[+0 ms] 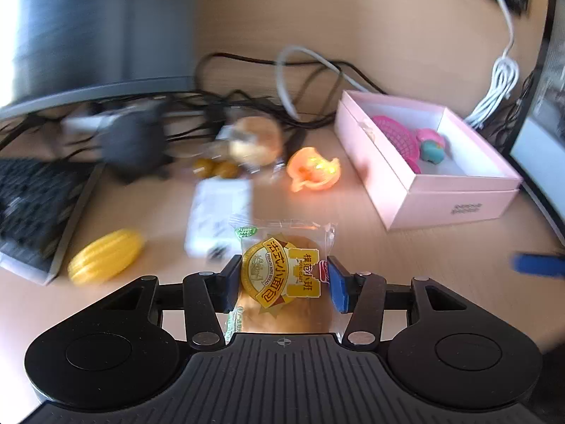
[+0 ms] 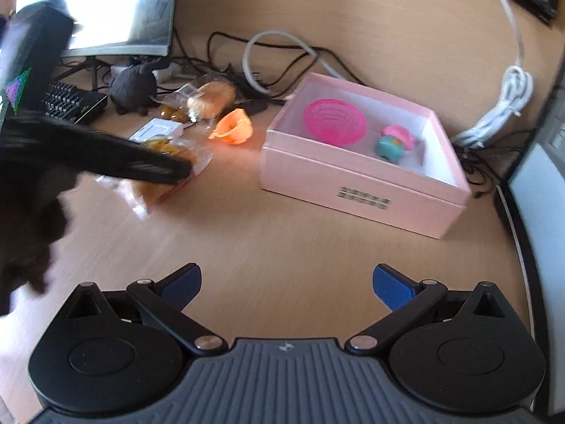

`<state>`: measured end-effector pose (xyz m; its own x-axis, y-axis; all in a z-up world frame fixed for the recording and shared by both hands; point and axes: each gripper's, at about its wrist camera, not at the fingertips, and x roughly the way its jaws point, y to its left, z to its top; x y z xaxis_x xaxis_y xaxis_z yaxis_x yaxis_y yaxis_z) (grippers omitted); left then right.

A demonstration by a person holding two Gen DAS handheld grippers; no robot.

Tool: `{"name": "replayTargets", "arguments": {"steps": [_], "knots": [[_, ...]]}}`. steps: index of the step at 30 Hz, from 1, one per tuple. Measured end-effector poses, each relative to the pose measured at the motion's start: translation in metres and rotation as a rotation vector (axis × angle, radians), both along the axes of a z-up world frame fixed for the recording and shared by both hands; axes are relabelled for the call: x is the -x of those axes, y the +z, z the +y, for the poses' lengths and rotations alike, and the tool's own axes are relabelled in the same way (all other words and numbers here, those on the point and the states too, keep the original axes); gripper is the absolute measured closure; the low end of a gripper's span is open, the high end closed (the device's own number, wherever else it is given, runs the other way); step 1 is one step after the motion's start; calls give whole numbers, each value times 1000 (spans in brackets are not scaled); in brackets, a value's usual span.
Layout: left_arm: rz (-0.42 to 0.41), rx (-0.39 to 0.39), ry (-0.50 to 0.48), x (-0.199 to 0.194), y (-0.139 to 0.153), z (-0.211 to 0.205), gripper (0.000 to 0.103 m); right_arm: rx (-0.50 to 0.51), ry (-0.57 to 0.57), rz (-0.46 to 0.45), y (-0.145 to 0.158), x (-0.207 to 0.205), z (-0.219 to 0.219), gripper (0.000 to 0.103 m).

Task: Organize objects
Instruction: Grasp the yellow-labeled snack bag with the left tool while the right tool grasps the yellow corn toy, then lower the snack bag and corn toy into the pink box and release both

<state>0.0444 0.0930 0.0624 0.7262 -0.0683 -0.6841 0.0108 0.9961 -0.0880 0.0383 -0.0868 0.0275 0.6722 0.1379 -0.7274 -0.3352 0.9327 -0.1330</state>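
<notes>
1. Done: the pink box (image 2: 360, 190) already holds a pink basket (image 2: 335, 122) and a teal toy (image 2: 390, 146).
2. In hand: the left gripper (image 1: 284, 279) has its pads against a wrapped bun (image 1: 282, 282), low over the desk (image 2: 282, 240) left of the box.
3. The right gripper (image 2: 286, 282) gapes wide, empty.
4. Left: orange cup (image 2: 233, 129), second bun (image 2: 212, 99), yellow toy (image 1: 106, 256).

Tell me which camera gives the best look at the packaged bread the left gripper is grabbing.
The left wrist view. The packaged bread sits sharp and centred between the left gripper pads, its label facing the camera. In the right wrist view the bread is blurred and mostly hidden behind the left gripper's dark body.
</notes>
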Motion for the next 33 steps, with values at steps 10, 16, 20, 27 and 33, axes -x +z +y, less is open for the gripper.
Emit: {"name": "replayTargets", "arguments": {"steps": [10,16,20,27,33], "knots": [[-8,93,347,109,11,135,50,-58,314,-13,-8,-7,138,0],[-24,108,402,144,15,168,50,-84,400,-59,-8,-15,208,8],[-33,96,406,164,19,187,50,-96,400,-49,-11,-38,241,9],[-45,104,418,185,24,208,50,-96,361,30,-31,-65,260,20],[-66,121,333,178,30,195,50,-62,378,-4,-8,-41,251,37]]}}
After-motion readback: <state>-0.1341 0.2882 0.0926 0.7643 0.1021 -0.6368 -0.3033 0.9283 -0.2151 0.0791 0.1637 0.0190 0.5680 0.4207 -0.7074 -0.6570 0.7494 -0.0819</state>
